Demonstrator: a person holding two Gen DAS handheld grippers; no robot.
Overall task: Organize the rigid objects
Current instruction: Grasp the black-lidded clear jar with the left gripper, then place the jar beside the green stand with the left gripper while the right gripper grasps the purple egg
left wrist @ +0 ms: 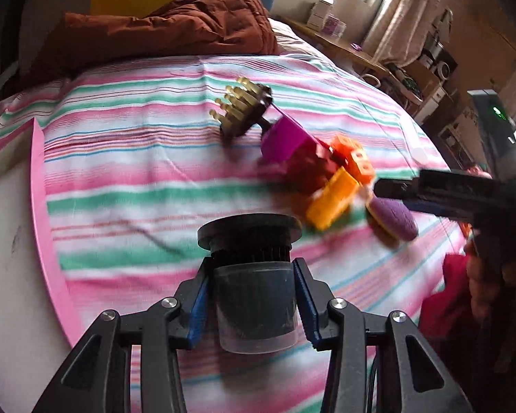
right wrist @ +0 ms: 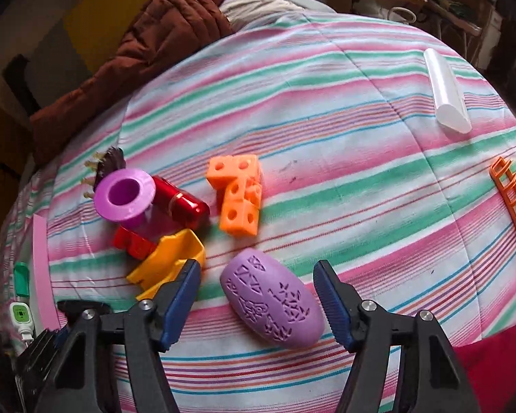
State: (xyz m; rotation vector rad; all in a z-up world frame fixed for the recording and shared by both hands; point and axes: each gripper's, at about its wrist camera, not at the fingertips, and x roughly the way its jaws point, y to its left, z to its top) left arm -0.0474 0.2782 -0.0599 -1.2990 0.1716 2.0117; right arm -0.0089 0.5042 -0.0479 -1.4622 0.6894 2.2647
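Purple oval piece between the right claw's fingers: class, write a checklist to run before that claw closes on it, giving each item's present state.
1. Right claw open wide: ok.
2. Purple oval piece lies between its fingers: ok.
3. Finger pads touching the piece: cannot tell.
4. Yellow block clear of the left finger: not ok, it sits right beside the tip.
5. Orange cube cluster apart from the oval: ok.
6. Left claw shut on the black-capped clear container: ok.

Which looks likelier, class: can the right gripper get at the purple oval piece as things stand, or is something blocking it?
Probably yes. The right gripper is open, its jaws either side of the purple oval piece, with nothing between them. The yellow piece sits close by the left finger.
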